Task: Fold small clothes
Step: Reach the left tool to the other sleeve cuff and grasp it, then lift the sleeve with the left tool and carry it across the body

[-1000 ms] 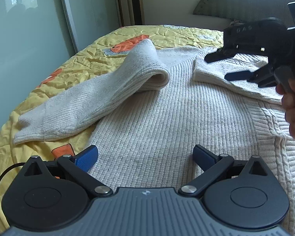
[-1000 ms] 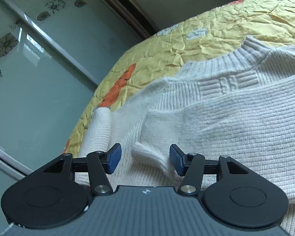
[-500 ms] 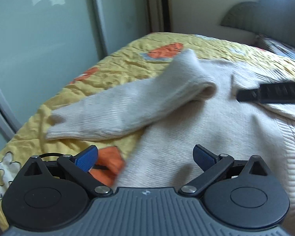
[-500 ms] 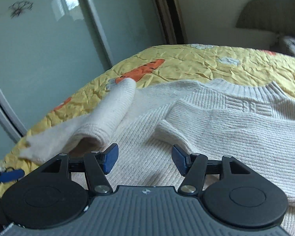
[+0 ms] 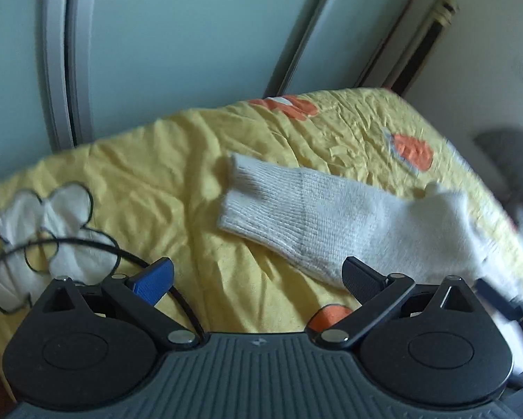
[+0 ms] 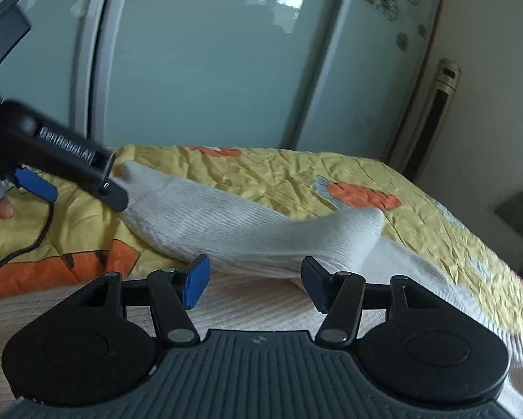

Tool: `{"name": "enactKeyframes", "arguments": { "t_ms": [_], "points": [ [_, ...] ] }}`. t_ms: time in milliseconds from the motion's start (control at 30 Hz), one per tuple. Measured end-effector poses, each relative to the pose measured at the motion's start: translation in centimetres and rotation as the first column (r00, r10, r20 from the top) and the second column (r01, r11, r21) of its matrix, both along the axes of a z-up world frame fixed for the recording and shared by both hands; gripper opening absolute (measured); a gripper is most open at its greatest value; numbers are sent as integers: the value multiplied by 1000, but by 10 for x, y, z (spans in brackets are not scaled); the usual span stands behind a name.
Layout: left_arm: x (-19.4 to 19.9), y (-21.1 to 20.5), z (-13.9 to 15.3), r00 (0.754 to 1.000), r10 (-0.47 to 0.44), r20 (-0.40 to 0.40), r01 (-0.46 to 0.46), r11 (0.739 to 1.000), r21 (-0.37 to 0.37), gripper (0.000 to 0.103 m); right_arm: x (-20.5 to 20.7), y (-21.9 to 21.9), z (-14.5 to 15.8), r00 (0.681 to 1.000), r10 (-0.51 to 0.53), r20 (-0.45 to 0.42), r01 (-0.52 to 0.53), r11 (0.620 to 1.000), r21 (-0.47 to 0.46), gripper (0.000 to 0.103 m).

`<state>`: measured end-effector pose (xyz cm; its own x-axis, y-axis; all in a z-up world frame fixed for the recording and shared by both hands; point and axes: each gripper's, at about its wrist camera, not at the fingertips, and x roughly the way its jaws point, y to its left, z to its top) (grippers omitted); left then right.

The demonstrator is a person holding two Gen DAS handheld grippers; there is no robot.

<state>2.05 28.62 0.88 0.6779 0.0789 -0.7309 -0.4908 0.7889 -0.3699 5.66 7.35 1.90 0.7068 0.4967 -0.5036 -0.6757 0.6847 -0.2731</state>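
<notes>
Both open, empty grippers, left gripper (image 5: 258,276) and right gripper (image 6: 254,281), had been swung from the body toward the cream ribbed-knit sweater sleeve (image 5: 317,223), unfolded next.

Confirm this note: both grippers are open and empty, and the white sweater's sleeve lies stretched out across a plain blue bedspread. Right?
Not quite. The bedspread is yellow with orange and white cartoon prints, not plain blue, as the left wrist view shows. The rest holds: the sleeve lies stretched across it, and the left gripper and right gripper are open and empty.
</notes>
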Motion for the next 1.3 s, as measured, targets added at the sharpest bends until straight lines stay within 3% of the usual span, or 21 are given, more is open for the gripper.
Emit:
{"name": "enactKeyframes", "arguments": {
  "t_ms": [200, 333, 567, 633, 767, 867, 967, 1133, 1200, 1267, 1300],
  "points": [
    [-6, 20, -4, 998, -12, 66, 23, 985, -172, 103, -17, 53, -12, 988, 142, 59, -134, 983, -124, 60],
    [-7, 33, -11, 994, -27, 104, 58, 948, -312, 103, -20, 79, -19, 979, 192, 62, -181, 970, -161, 59],
    [-10, 45, -16, 986, -31, 164, 103, 886, -452, 103, -19, 114, -37, 965, 238, 108, -210, 951, -225, 50],
    [-7, 47, -18, 984, -34, 176, 117, 868, -482, 103, -19, 122, -41, 960, 247, 134, -211, 949, -235, 45],
    [-2, 51, -23, 981, -37, 192, 134, 844, -519, 103, -19, 134, -47, 949, 266, 169, -218, 941, -260, 20],
    [6, 52, -29, 981, -26, 195, 130, 829, -544, 103, -21, 132, -43, 946, 272, 177, -228, 945, -233, 12],
    [15, 52, -31, 979, -32, 200, 139, 823, -551, 103, -18, 117, -26, 957, 255, 136, -238, 963, -128, 10],
    [34, 46, -25, 977, -36, 212, 141, 852, -504, 101, -8, 89, 2, 969, 243, 46, -245, 969, 39, 10],
    [44, 44, -22, 977, -44, 208, 140, 869, -474, 85, -7, 83, 6, 970, 241, 24, -242, 968, 62, 10],
    [56, 42, -23, 978, -69, 196, 156, 865, -477, 58, -10, 79, 8, 969, 246, 6, -246, 967, 73, 10],
    [61, 40, -25, 980, -75, 186, 158, 861, -483, 55, -10, 78, 8, 968, 252, 0, -251, 965, 70, 10]
  ]
}}
